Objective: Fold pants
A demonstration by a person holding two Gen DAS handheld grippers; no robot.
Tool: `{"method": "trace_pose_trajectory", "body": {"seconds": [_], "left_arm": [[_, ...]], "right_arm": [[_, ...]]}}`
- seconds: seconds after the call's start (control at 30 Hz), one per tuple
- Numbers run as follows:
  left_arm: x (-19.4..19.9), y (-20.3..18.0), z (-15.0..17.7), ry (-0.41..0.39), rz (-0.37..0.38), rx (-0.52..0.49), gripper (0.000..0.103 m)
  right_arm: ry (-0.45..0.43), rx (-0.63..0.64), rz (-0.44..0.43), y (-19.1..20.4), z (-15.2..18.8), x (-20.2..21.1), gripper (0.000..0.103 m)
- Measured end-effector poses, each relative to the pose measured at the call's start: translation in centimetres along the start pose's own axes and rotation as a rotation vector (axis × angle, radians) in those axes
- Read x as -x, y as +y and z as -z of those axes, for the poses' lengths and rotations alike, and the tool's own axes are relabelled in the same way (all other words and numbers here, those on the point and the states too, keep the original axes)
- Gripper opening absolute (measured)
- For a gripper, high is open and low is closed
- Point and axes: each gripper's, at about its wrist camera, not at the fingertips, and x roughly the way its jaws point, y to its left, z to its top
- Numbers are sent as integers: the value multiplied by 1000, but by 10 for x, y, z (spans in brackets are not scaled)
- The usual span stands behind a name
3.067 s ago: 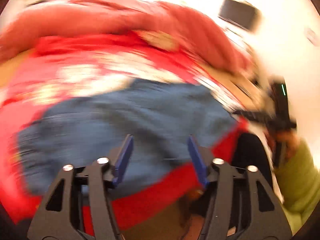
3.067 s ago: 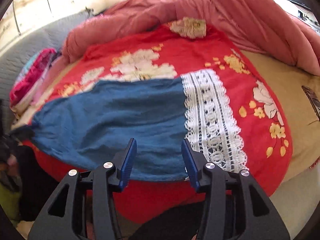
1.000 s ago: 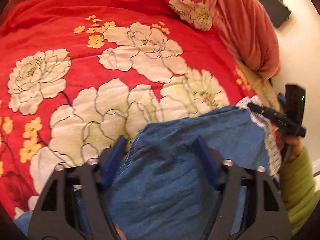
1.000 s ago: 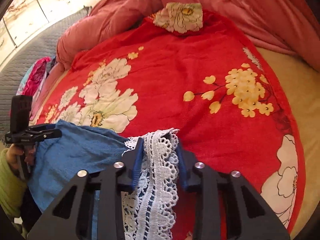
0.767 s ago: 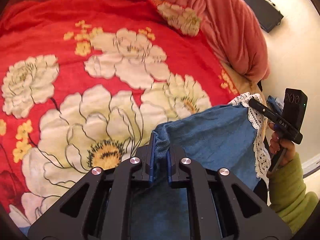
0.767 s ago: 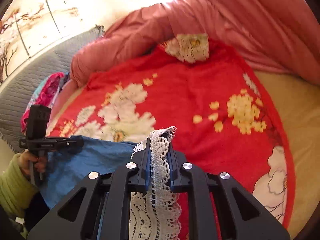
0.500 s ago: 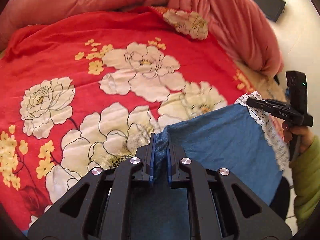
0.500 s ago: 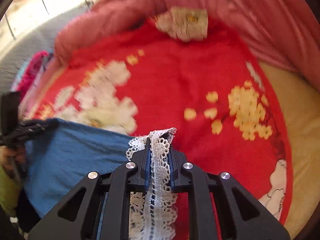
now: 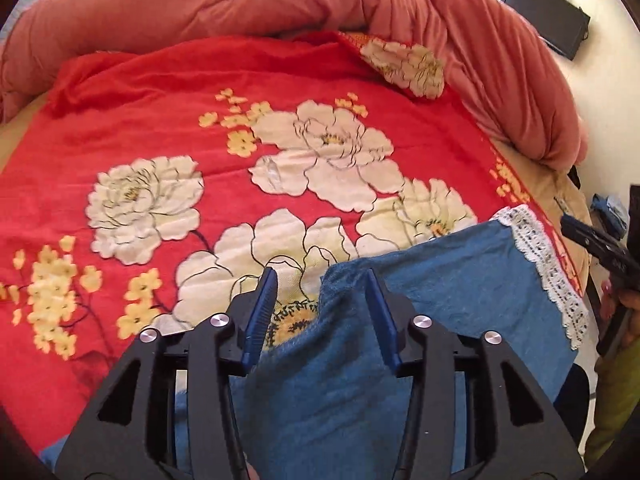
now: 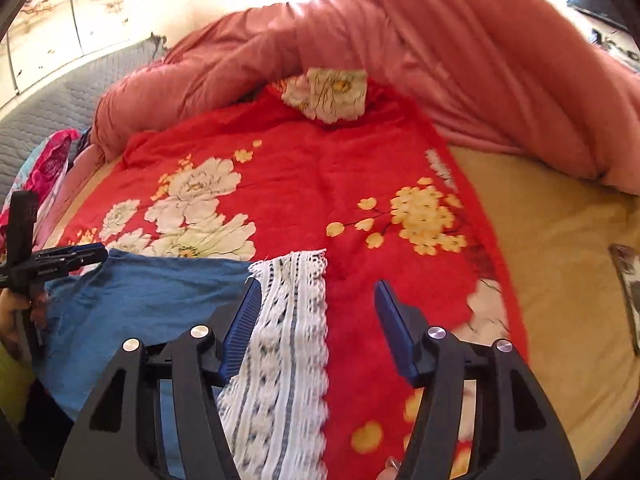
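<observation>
The blue pants (image 9: pixel 440 296) with a white lace hem (image 9: pixel 544 264) lie on the red flowered blanket (image 9: pixel 160 96), folded over on themselves. My left gripper (image 9: pixel 320 284) is open, its jaws on either side of the folded blue corner. My right gripper (image 10: pixel 316 296) is open over the lace hem (image 10: pixel 288 320), which lies flat between its jaws. The blue cloth (image 10: pixel 140 304) stretches left of it. The left gripper shows at the left edge of the right wrist view (image 10: pixel 76 258).
A pink quilt (image 9: pixel 360 0) is bunched along the far side of the bed. Tan sheet (image 10: pixel 560 264) lies right of the blanket. A grey padded headboard (image 10: pixel 60 92) and pink clothes (image 10: pixel 48 168) sit at the left. A black box (image 9: pixel 544 12) is by the wall.
Both grippers were shut on the pants' edges and carried them forward over the rest of the garment. Now both have opened and the cloth lies released on the bed.
</observation>
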Motion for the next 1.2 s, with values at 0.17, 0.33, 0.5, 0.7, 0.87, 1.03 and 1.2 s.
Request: {"method": "trace_pose_trajectory", "body": {"seconds": [0.17, 0.33, 0.5, 0.7, 0.87, 1.03, 1.2], "left_arm": [[32, -27, 21, -30, 63, -25, 45], [48, -75, 58, -23, 125, -110, 50], [28, -95, 106, 97, -9, -194, 60], [21, -85, 116, 88, -22, -183, 64], [36, -87, 117, 51, -3, -185, 72], [52, -104, 122, 21, 39, -200, 84], [73, -119, 126, -15, 100, -200, 93]], "right_arm": [[-28, 72, -47, 46, 39, 42, 61], [39, 165, -118, 96, 76, 46, 61], [170, 238, 90, 95, 97, 22, 61], [172, 150, 25, 81, 100, 19, 61], [84, 14, -50, 66, 102, 45, 66], [-8, -97, -20, 47, 113, 86, 75], [-42, -131, 20, 37, 120, 104, 82]]}}
